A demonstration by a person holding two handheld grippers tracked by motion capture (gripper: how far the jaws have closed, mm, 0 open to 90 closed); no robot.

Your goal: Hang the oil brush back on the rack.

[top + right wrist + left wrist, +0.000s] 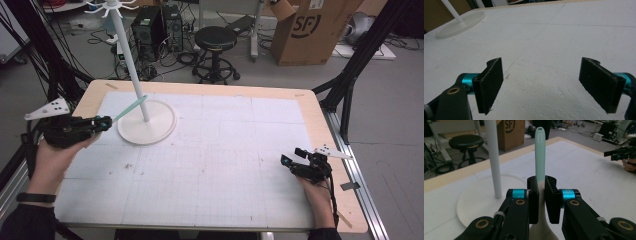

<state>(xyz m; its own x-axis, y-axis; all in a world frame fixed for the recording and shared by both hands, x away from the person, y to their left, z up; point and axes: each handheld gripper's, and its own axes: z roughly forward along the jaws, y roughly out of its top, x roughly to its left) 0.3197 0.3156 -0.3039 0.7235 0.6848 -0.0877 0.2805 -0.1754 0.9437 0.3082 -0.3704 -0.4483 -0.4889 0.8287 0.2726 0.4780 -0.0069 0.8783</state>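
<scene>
A utensil with a mint-green handle (130, 107) and a cream lower end is clamped in my left gripper (102, 122), held above the table's left side. Its handle points toward the pole of a white stand (131, 65), whose round base (147, 125) rests on the white mat. Hooks (112, 6) crown the pole. In the left gripper view the jaws of the left gripper (541, 182) press on the utensil's neck, and the handle (540, 152), with a small slot at its tip, rises just right of the pole (492, 157). My right gripper (292, 156) rests low at the table's right side, its jaws (541, 82) wide apart with nothing between them.
A gridded white mat (225, 150) covers the wooden table (315, 115). Behind the table stand a black stool (215, 40), computer towers (150, 30) and a cardboard box (310, 30). Black frame posts (350, 85) flank the table's right side.
</scene>
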